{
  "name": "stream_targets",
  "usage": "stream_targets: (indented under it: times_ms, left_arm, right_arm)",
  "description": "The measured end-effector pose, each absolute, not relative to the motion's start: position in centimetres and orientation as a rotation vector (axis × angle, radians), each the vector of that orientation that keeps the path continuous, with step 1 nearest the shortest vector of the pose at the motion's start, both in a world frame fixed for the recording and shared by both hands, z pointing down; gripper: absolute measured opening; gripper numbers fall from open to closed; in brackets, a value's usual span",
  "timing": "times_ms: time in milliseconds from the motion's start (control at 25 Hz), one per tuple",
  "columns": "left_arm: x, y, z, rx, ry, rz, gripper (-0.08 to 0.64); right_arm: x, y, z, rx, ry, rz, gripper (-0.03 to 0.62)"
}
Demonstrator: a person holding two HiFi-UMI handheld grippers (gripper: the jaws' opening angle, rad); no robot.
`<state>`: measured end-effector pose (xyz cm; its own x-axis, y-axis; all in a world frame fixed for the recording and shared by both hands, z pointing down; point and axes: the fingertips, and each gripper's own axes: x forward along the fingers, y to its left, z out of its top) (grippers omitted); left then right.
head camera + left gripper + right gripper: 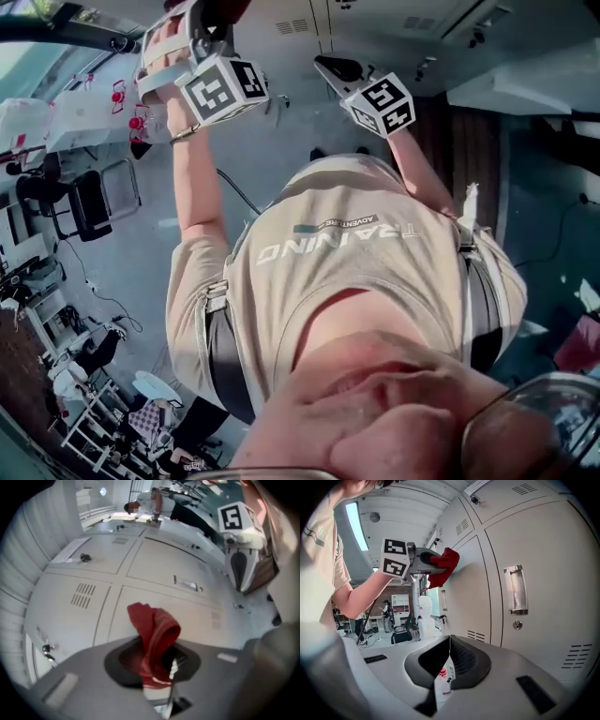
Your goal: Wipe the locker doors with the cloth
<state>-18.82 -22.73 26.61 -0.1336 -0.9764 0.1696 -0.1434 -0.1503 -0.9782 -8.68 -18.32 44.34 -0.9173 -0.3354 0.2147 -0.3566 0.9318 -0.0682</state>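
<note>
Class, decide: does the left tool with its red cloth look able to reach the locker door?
Probably yes: the left tool holds the red cloth right by the locker door, with nothing visibly between them.

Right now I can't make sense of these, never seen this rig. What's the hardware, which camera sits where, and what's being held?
There is no robot here. A person holds a two-jaw gripper in each hand. The head view comes from a camera on the person's head and looks steeply down over their body and arms. The other two cameras ride on the grippers and look along the jaws.

The left gripper is shut on a red cloth and holds it up at a pale locker door. The right gripper view shows this from the side, but I can't tell whether the cloth touches the door.

The right gripper is shut and empty. It points towards a neighbouring door with a metal handle.

The marker cubes are part of the grippers.
</note>
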Motion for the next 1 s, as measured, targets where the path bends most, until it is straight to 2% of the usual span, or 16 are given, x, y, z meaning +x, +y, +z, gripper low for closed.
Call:
stream_targets:
  times_ms: [400, 760, 1000]
  left_arm:
    - [-20.1, -24.7, 17.1, -1.138, 1.421, -1.224, 0.081]
    - [-19.9, -26.2, 19.2, -1.125, 1.421, -1.183, 0.081]
    - [-19.8, -26.0, 23.5, -1.196, 1.433, -1.198, 0.081]
  right_arm:
    - [-6.8, -17.8, 47.5, 0.574, -2.817, 0.273, 0.015]
    - [-5.5, -18.7, 48.7, 0.618, -2.78, 0.316, 0.015]
    - [-6.3, -18.1, 49.6, 0.586, -2.761, 0.337, 0.015]
